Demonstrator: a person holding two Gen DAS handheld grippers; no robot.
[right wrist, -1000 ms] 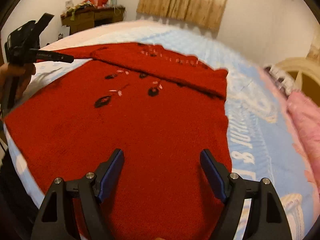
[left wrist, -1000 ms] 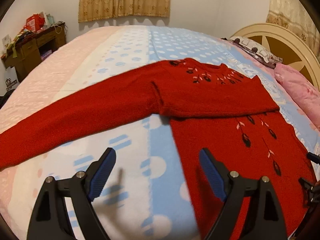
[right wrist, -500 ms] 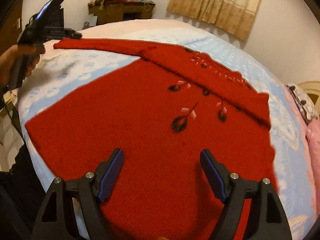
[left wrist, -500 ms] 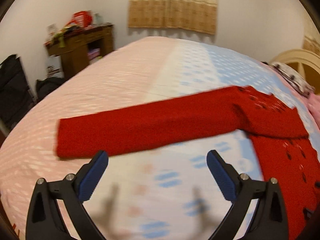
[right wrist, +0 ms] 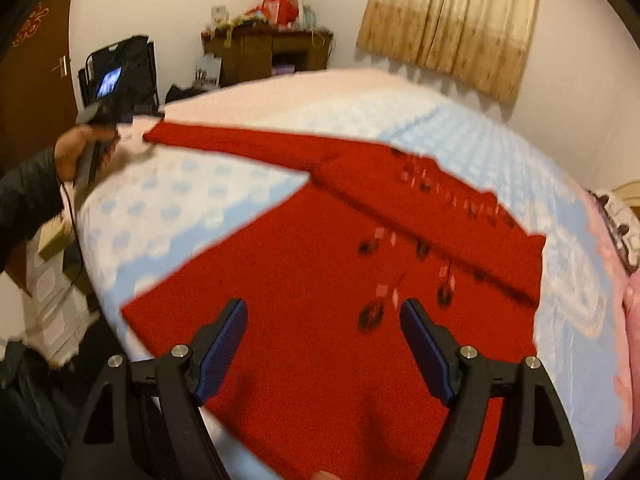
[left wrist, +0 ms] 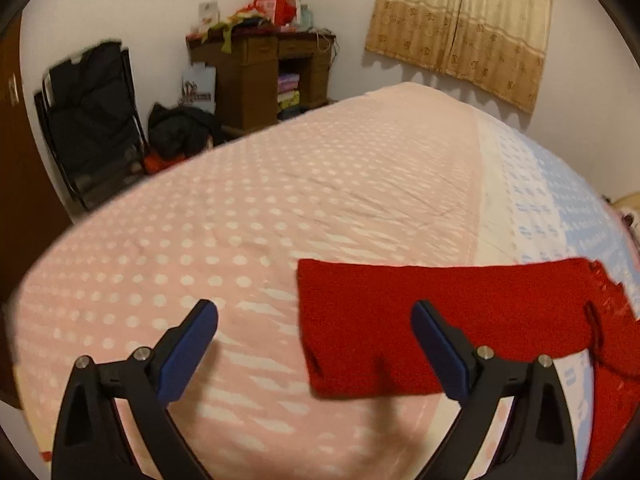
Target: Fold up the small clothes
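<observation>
Lay flat on the bed [left wrist: 280, 216]: one red sweater [right wrist: 320, 320], one sleeve [left wrist: 400, 320] stretched out sideways onto the pink half. Hovered above that sleeve's cuff: left tongs [left wrist: 314, 344], wide, jaws closing slightly, nothing pinched. Hung over the sweater's body: right tongs [right wrist: 323, 344], spread apart, empty. Stood beyond: one wooden desk [left wrist: 260, 76], two curtains [left wrist: 460, 24]
</observation>
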